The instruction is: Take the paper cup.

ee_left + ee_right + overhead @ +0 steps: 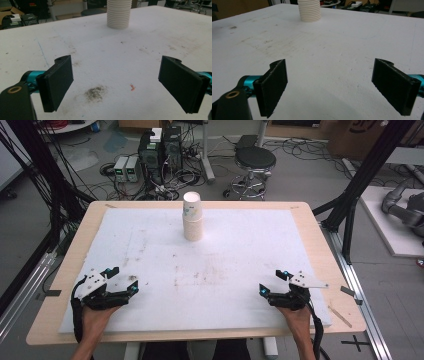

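At the near left of the worktop (45, 285), the left gripper (124, 281) rests low over the white foam mat (235, 270), held by a hand (95, 317) from below. Its fingers (58, 82) are spread wide with nothing between them; a dark smudge (96, 93) and a small orange speck (132, 87) mark the mat just ahead. Toward the far middle of the mat stands a stack of white paper cups (192, 217), upright, well apart from both grippers; how many cups it holds is hard to tell. At the near right, the right gripper (273, 282) sits likewise, its fingers (273, 86) spread apart and empty.
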The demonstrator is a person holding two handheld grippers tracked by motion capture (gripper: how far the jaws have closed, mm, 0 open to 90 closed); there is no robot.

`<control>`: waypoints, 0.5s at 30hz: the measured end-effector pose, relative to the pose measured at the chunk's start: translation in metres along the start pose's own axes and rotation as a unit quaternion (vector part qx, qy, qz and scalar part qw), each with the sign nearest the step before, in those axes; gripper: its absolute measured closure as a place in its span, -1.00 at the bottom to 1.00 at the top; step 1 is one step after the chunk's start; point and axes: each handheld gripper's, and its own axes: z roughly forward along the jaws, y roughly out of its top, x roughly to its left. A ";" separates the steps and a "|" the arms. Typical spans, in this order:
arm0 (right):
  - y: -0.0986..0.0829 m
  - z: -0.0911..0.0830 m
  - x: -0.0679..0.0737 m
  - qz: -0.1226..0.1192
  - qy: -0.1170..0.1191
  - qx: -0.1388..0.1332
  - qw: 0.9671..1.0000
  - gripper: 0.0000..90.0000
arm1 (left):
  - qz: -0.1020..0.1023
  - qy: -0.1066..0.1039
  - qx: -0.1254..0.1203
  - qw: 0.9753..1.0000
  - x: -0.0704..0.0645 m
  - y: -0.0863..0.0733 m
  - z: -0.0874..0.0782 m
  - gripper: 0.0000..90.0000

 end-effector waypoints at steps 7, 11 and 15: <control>0.001 0.001 -0.002 0.011 0.008 0.008 1.000 -0.71 | -0.003 -0.006 -0.001 1.000 0.001 0.000 0.000 -0.73; 0.001 0.001 -0.003 0.011 0.010 0.007 1.000 -0.71 | -0.001 -0.010 0.003 1.000 0.001 0.000 0.001 -0.73; 0.000 0.000 -0.002 0.007 0.006 0.003 1.000 -0.71 | -0.006 -0.011 0.005 1.000 0.002 0.000 0.001 -0.73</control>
